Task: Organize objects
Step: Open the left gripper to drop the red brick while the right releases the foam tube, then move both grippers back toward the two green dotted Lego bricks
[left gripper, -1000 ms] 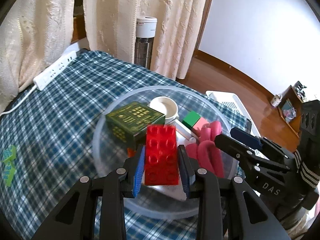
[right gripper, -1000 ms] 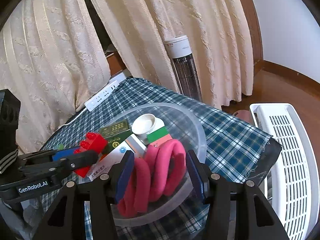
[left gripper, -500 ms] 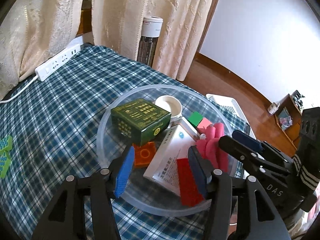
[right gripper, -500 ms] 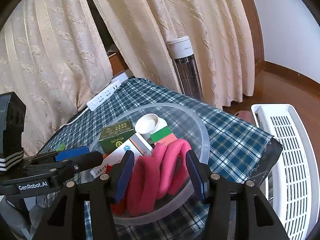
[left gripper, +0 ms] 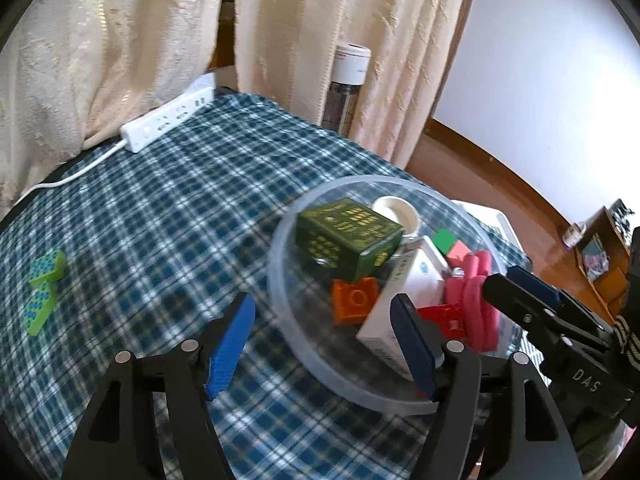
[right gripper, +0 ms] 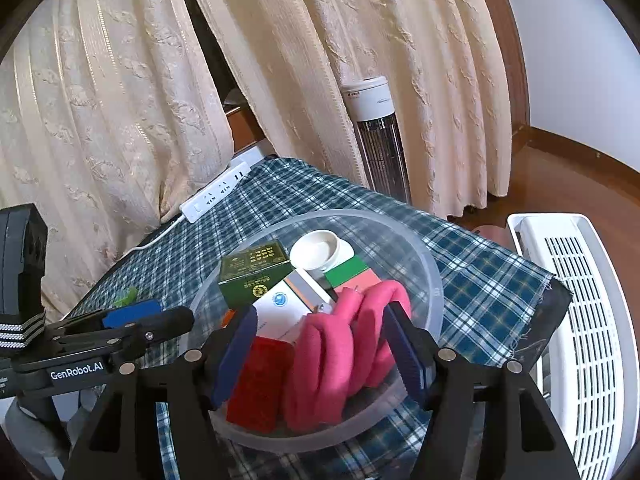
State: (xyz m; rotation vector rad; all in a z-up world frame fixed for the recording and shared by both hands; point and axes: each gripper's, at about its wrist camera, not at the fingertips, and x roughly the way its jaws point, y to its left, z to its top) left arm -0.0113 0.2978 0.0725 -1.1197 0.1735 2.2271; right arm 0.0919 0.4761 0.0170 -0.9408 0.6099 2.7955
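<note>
A clear plastic bowl (left gripper: 280,240) on the plaid cloth holds a green box (left gripper: 348,236), a white box (left gripper: 404,292), an orange brick (left gripper: 354,300), a red brick (left gripper: 438,316), a white cup (left gripper: 394,212) and a pink loop (left gripper: 472,300). My left gripper (left gripper: 320,344) hovers over the bowl's near-left rim, jaws opening, nothing between them. My right gripper (right gripper: 320,352) is over the bowl (right gripper: 432,280), jaws opening around the pink loop (right gripper: 344,344), which rests in the bowl beside the red brick (right gripper: 260,384). Each gripper shows in the other's view: right gripper (left gripper: 504,280), left gripper (right gripper: 172,312).
Two green bricks (left gripper: 44,268) lie on the cloth at far left. A white power strip (left gripper: 168,124) sits at the back edge below the curtains. A tower heater (right gripper: 376,136) stands behind the table. A white slatted rack (right gripper: 580,300) is off the table's right side.
The left gripper let go of the red brick, which now lies in the bowl, then opened wider and drew back to the left. The right gripper's jaws widened off the pink loop.
</note>
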